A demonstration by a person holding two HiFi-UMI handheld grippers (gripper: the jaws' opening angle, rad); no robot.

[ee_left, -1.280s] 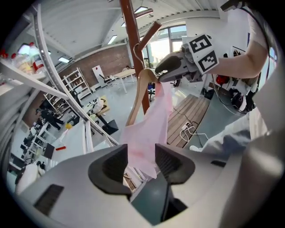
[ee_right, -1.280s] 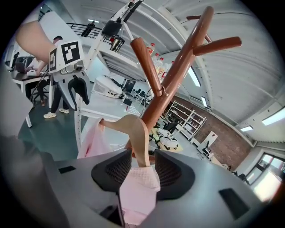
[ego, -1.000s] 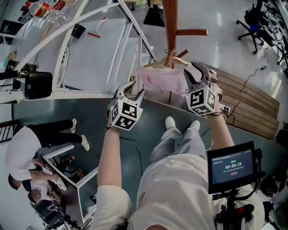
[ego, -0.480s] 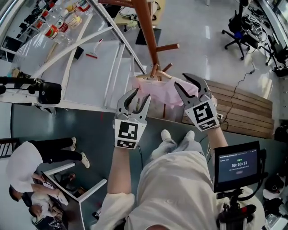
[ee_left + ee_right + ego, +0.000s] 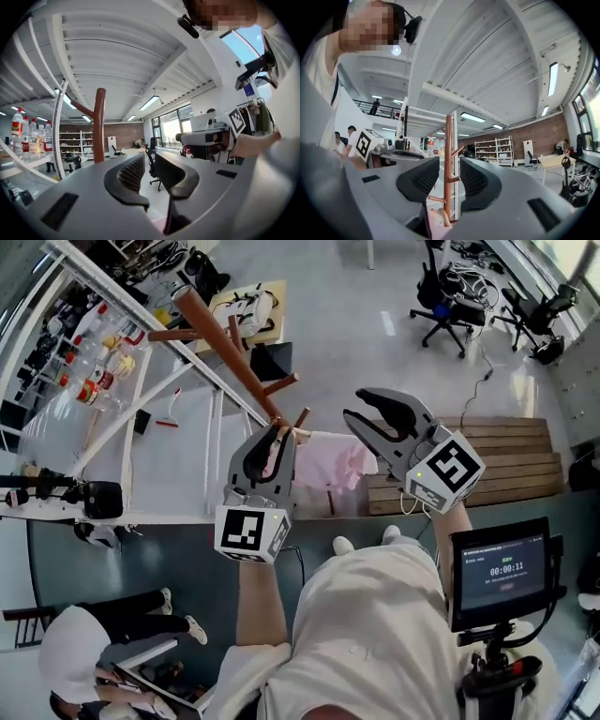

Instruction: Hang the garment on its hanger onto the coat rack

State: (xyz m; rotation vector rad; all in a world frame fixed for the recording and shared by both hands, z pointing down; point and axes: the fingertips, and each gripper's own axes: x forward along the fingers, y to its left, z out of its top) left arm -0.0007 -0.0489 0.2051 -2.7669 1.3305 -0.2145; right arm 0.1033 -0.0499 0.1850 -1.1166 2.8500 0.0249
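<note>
only overhead shows the garment's [image 5: 335,461] full spread.

The hanger [image 5: 302,434] is mostly covered; whether its hook sits on a peg I can't tell. The coat rack's [image 5: 230,348] lower stem hides behind the pink garment [image 5: 333,460], itself partly out of sight.

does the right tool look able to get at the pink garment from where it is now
Probably yes: the right tool hovers open close beside the pink garment at the coat rack, and nothing shows between them.
</note>
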